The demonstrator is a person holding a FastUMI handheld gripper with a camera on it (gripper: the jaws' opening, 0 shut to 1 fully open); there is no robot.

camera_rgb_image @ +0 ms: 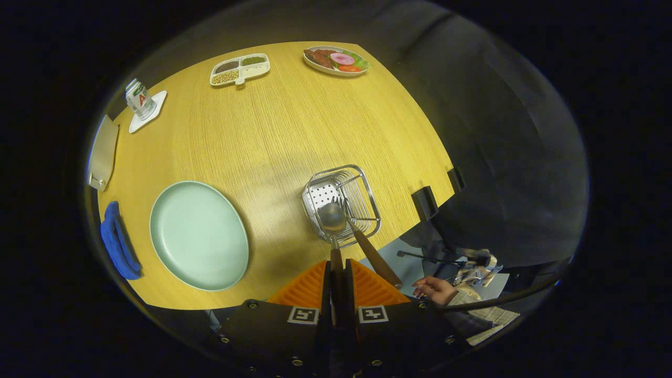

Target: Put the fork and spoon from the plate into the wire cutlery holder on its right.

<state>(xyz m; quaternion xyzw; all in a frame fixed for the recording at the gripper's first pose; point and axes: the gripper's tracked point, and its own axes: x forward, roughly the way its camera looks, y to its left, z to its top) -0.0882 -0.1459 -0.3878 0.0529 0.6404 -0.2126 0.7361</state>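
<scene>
Right now the gripper (337, 281) is pinching the spoon (333, 218) by its wooden handle, both fingers pressing narrow on it, and the bowl is hanging just over the wire cutlery holder (341, 205). Beside it the fork (367, 247) is already leaning in the holder, tines down, handle sticking out toward the fingers. I'm judging the spoon as light and stiff, its metal bowl slick, so the wood is looking like the better place to grip. That fork handle is sitting close on the right and could be getting nudged on the way down. A person's hand (433, 289) is resting off the table edge. Left of the holder, the pale green plate (198, 235) is lying bare, a blue cloth (118, 241) beyond it. Further off, a can (138, 98) on a coaster, a divided snack tray (240, 69) and a food plate (336, 60) are waiting well apart
</scene>
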